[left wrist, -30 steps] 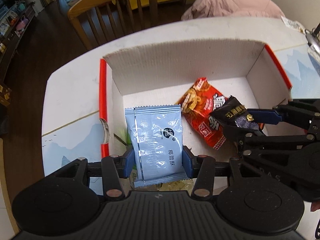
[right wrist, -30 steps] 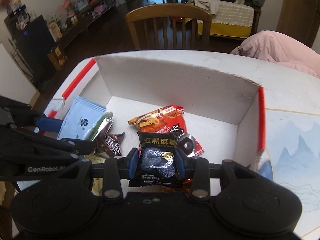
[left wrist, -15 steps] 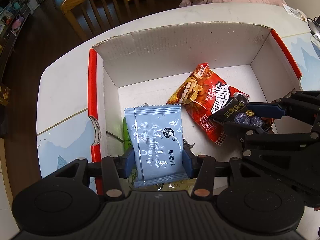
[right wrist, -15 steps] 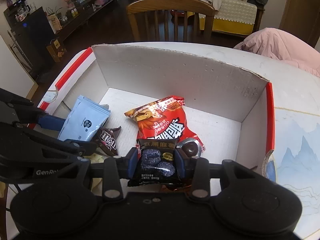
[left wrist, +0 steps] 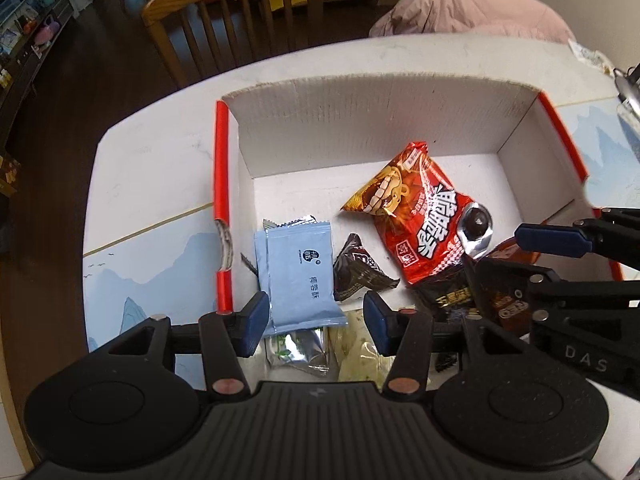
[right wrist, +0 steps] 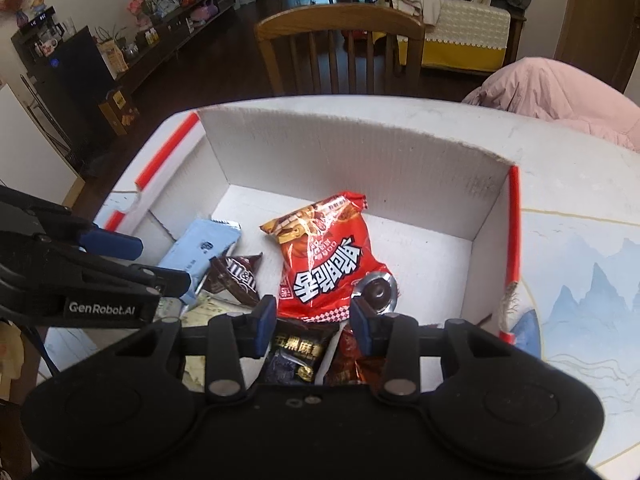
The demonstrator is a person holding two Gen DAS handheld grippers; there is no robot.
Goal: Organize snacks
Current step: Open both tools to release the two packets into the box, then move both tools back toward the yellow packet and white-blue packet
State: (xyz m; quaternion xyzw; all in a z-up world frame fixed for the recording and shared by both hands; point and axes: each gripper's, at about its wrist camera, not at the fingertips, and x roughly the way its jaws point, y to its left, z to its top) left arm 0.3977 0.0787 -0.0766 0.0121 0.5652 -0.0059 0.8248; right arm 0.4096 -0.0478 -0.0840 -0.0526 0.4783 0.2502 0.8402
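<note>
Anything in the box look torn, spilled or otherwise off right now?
Nothing is spilled and no packet looks burst. The box itself is worn: its red left rim has a torn, frayed notch, and the right rim's near end looks ragged too.

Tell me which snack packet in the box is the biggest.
The red snack bag with bold white lettering, lying mid-box. It clearly outsizes the light blue packet and the small brown M&M's pack beside it.

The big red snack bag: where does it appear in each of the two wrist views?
Left wrist view: the big red snack bag lies right of centre, on the floor of the white box.
Right wrist view: the same bag lies at the centre, just beyond the tool tips.
Shared landmark: the round silver-wrapped candy resting on the bag's near right corner.
</note>
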